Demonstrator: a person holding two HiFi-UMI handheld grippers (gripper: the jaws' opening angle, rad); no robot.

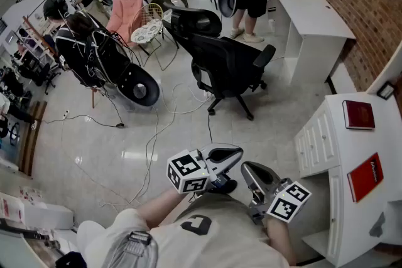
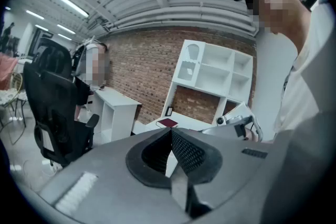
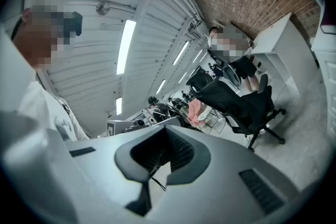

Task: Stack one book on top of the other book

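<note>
Head view: left gripper (image 1: 233, 151) and right gripper (image 1: 249, 168) at chest; dark book (image 1: 358, 114), red book (image 1: 365, 176) apart on desk (image 1: 336, 135).
Left gripper view: jaws together, empty.
Right gripper view: jaws together, empty.
Risk: unopened jaws could shove a book.

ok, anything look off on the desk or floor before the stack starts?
Nothing damaged or spilled. The dark red book and bright red book lie flat and apart on the white desk. Only loose cables trail across the floor.
</note>
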